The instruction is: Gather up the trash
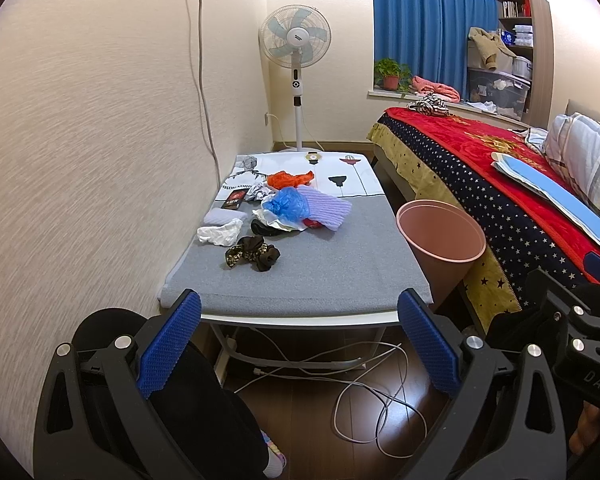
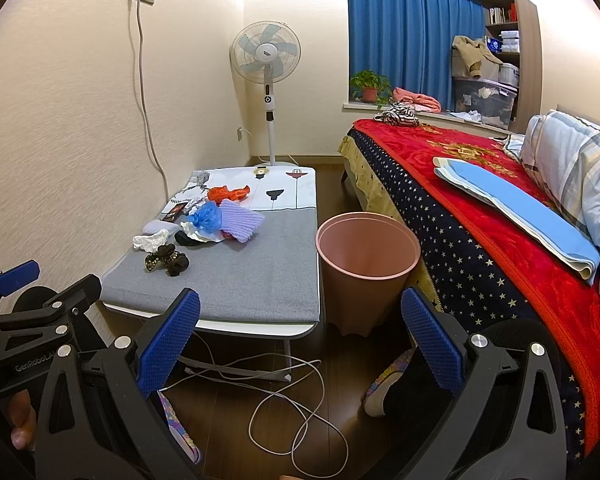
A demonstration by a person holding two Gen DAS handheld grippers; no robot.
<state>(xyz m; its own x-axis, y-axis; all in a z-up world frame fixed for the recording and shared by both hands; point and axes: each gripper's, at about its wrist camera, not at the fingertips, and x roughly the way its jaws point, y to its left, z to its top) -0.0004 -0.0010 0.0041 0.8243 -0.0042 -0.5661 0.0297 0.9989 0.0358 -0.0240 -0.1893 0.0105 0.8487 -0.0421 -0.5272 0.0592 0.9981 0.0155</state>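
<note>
On the low folding table, at about 11 o'clock in the left wrist view, sits the whole trash pile, and you haven't touched any of it yet. Your left gripper hangs short of the near table edge, jaws spread wide, nothing between the pads; your right gripper is the same, wide open and empty, low over the floor between table and bin. Judging by that, the step in hand is the first reach. Go for the nearest loose piece, the crumpled white paper at the pile's 8 o'clock edge; it stands apart, so a wide-open approach from above should close on it cleanly. Beside it at 5 o'clock is a dark brown scrunchie bundle, probably not trash, so don't drag it along. Further back lie a blue plastic bag, an orange plastic bag at 12 o'clock of it, and a purple knit cloth touching the blue bag on the right; pinch the bags at a raised fold, they'll likely slip otherwise. For containers there's only the pink wastebasket, upright on the floor just beside the table's right edge, between table and bed, at 1 o'clock from your right gripper. What shows of its inside is bare, no trash visible. Watch the white cable looped on the floor under you.
</note>
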